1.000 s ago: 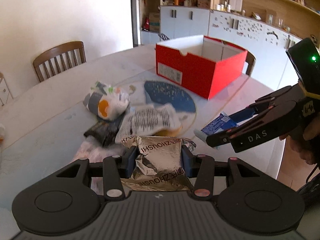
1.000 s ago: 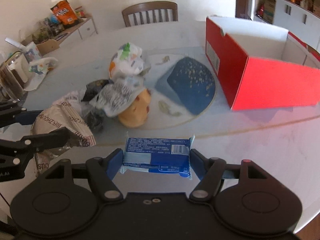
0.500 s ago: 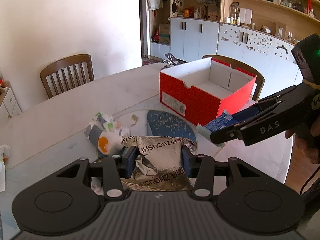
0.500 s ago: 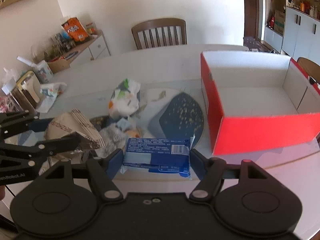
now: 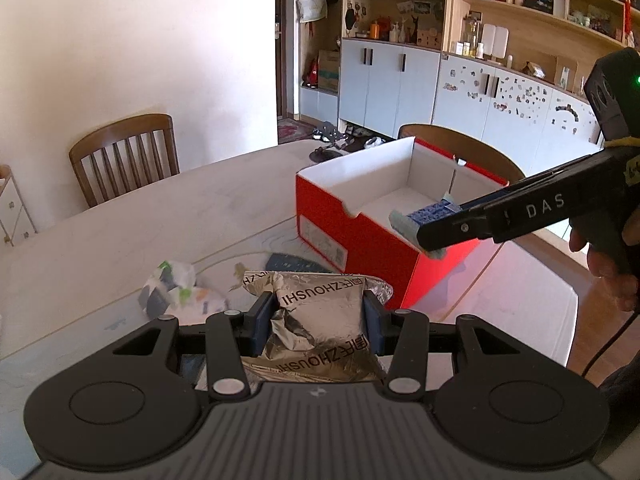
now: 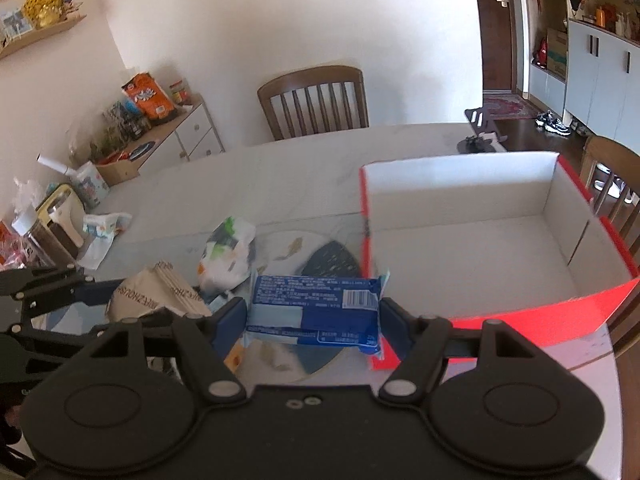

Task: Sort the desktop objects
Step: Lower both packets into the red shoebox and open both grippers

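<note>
Left gripper (image 5: 319, 322) – I hold it clamped on a silver snack bag (image 5: 320, 332) above the table (image 5: 120, 240) | right gripper (image 6: 312, 316) – pinches a blue packet (image 6: 316, 308) at the red box (image 6: 460, 256) edge

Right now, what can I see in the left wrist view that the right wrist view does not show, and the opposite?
Only the left wrist view shows the hand holding the right gripper and the wall of shelves.

Only the right wrist view shows the orange snack bag on the white drawer cabinet and the barcode side of the blue packet.

Both show the red box, open and empty, the silver pouch in the left gripper, and a wooden chair.
</note>
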